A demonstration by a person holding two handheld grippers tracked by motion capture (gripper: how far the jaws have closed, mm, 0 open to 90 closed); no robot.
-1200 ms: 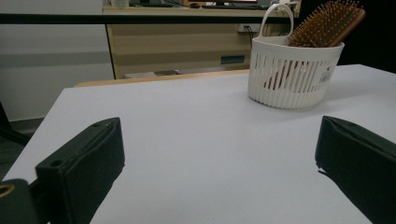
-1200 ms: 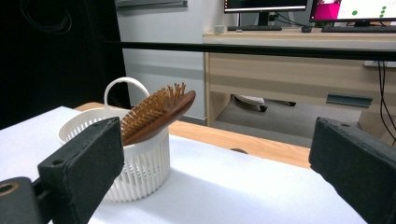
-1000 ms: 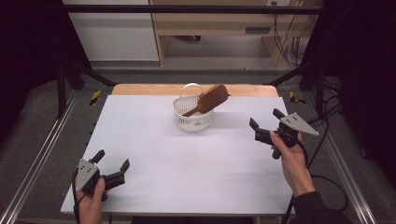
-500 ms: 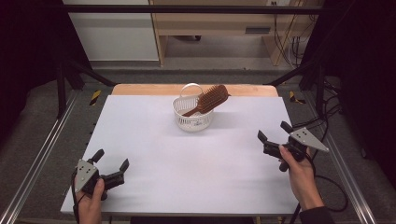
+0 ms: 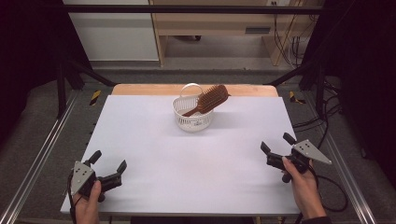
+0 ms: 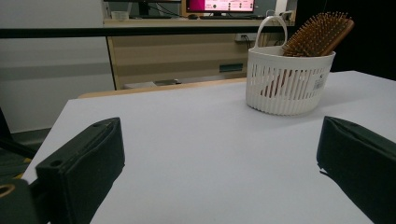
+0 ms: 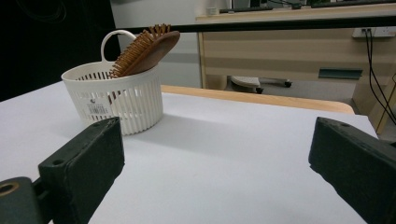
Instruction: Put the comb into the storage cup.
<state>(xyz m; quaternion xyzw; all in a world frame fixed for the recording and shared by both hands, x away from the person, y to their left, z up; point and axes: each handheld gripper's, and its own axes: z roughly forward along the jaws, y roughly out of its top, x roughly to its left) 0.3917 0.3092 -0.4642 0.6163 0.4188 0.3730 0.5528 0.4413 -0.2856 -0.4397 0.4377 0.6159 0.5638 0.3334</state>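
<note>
Two claws rest low at the near corners of the white bench [image 5: 154,154], the left claw [image 5: 108,167] and the right claw [image 5: 276,143], each with its jaws spread wide apart and holding nothing. Well away from both, near the far edge, stands a white slotted basket [image 5: 192,116]. A brown hairbrush [image 5: 210,99] leans in it, bristled head tilted up over the rim.

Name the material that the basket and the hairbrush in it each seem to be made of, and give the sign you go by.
Basket: probably moulded plastic, white and matt, judging by its thin, even slotted wall and one-piece loop handle.
Hairbrush: looks like wood, with a smooth reddish-brown back and paler pins that may be wood or bamboo; the pictures leave that open.
</note>
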